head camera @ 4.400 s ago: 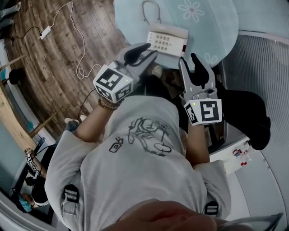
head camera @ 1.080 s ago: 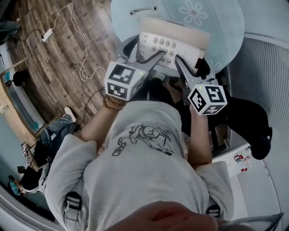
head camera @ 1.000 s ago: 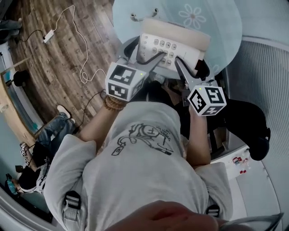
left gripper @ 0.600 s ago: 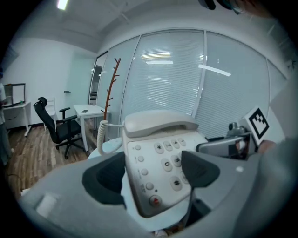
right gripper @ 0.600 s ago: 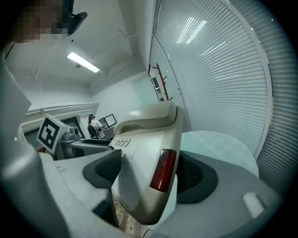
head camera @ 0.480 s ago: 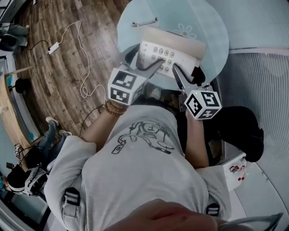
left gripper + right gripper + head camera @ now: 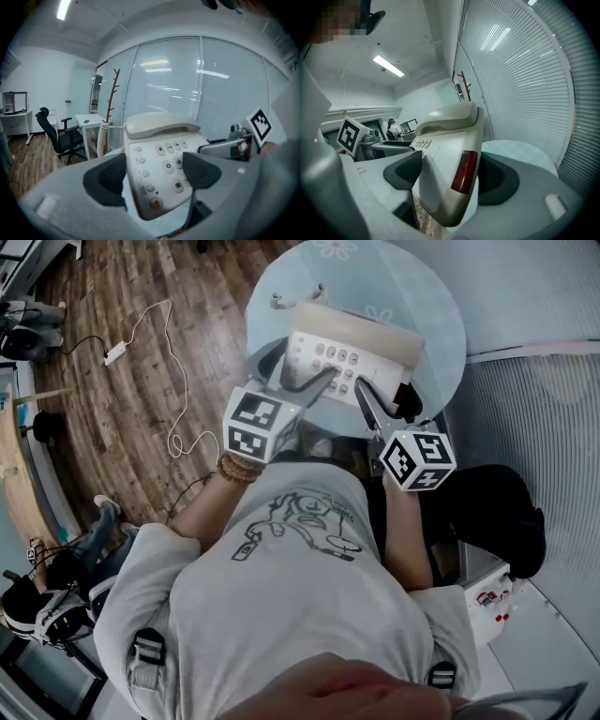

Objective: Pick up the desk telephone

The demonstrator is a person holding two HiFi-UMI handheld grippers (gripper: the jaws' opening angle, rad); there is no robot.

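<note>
Lifted off the round, pale-blue bench (image 7: 436,306), where it lay flat earlier, the desk telephone (image 7: 352,348) now hangs over the bench's near edge, carried between both tools. The left hand-held gripper (image 7: 305,373) is clamped on the telephone's near left corner: one dark pad is against the left side and the other is on the keypad face. The right hand-held gripper (image 7: 384,395) grips the right end, with its pads wide apart on either side of the casing, beside a dark red panel. The handset (image 7: 161,124) sits in its cradle along the far edge, and its coiled cord (image 7: 101,138) drops from the left end. A white cable (image 7: 173,371) trails over the wooden floor (image 7: 122,418) beyond the bench's left edge.
</note>
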